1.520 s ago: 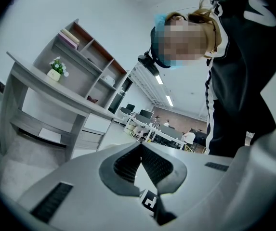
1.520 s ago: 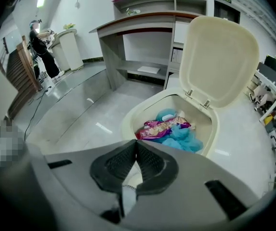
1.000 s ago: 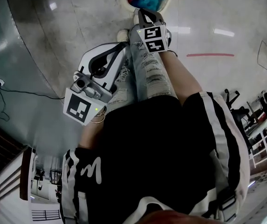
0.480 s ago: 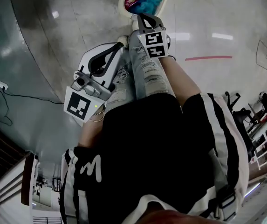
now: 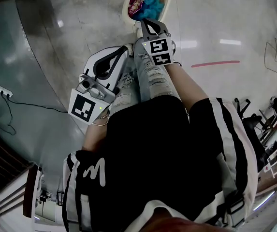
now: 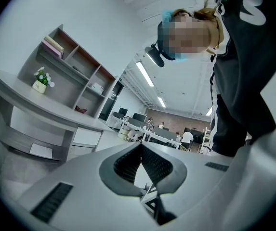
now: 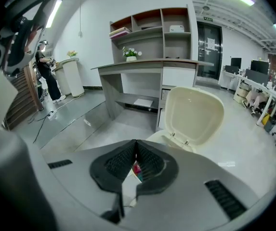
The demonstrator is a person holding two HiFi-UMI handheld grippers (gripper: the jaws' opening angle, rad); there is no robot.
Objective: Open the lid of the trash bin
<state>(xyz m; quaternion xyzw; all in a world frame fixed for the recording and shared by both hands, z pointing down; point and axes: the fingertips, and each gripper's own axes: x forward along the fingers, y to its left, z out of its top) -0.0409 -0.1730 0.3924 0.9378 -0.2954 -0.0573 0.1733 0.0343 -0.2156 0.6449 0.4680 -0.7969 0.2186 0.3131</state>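
Currently the trash bin stands on the floor with its mouth facing up. Its lid is swung open and stands upright on the hinge at the bin's far edge, hollow inner face turned back toward me. Blue and pink rubbish lies inside.

My right hand-held gripper hangs just short of the bin's near rim, aimed at it. Its jaws are pressed together at the tips and grip nothing. My left hand-held gripper is further back from the bin, beside the person's ripped jeans. Its jaws are likewise closed and empty.

Only the right gripper view shows the lid's full upright face, with a grey shelf unit behind the bin. The left gripper view misses the bin altogether, tilting up at the person's black shirt and the ceiling lights.
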